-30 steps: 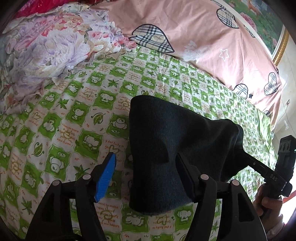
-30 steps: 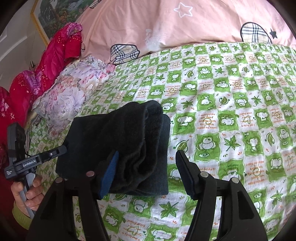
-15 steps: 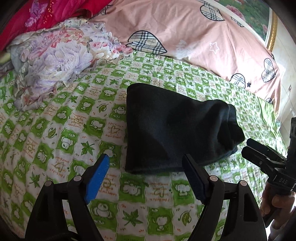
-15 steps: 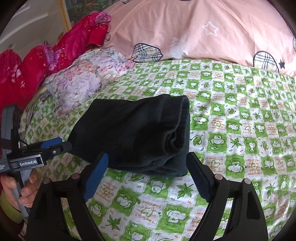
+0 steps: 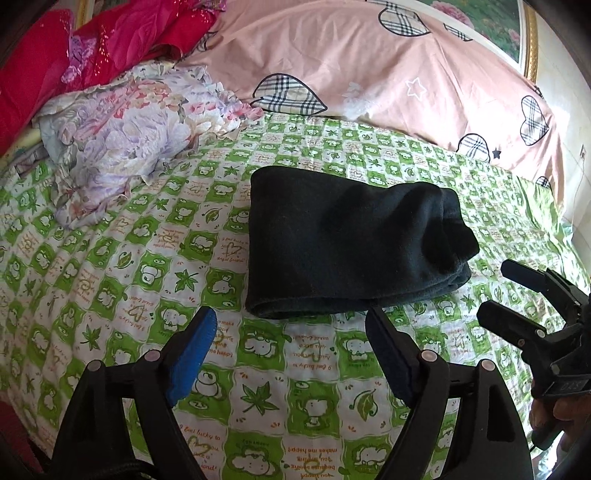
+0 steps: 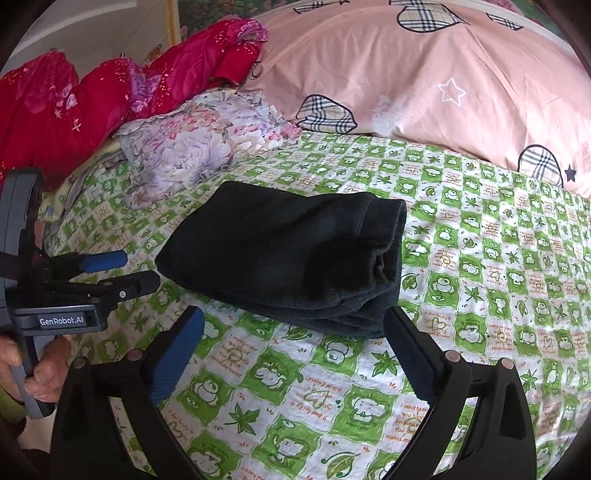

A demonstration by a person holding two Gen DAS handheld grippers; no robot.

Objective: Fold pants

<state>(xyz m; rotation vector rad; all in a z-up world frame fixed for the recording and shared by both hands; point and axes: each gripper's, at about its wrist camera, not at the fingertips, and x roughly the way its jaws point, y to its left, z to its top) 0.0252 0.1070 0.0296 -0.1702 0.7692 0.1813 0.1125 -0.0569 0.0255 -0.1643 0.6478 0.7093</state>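
Note:
The dark pants (image 5: 343, 243) lie folded into a thick rectangle on the green-and-white patterned bedsheet (image 5: 110, 258); they also show in the right wrist view (image 6: 295, 262). My left gripper (image 5: 291, 325) is open and empty, just short of the bundle's near edge. My right gripper (image 6: 295, 325) is open and empty, just short of the bundle's near edge. Each gripper appears in the other's view: the right one at the right (image 5: 517, 291), the left one at the left (image 6: 122, 271), both open.
A floral pillow (image 5: 125, 133) lies at the back left. A pink quilt with plaid hearts (image 5: 369, 62) runs along the back. Red bedding (image 6: 74, 103) is piled at the far left. A framed picture (image 5: 517, 33) hangs behind.
Both grippers have let go of the pants and pulled back toward me. The folded bundle now rests flat on the sheet.

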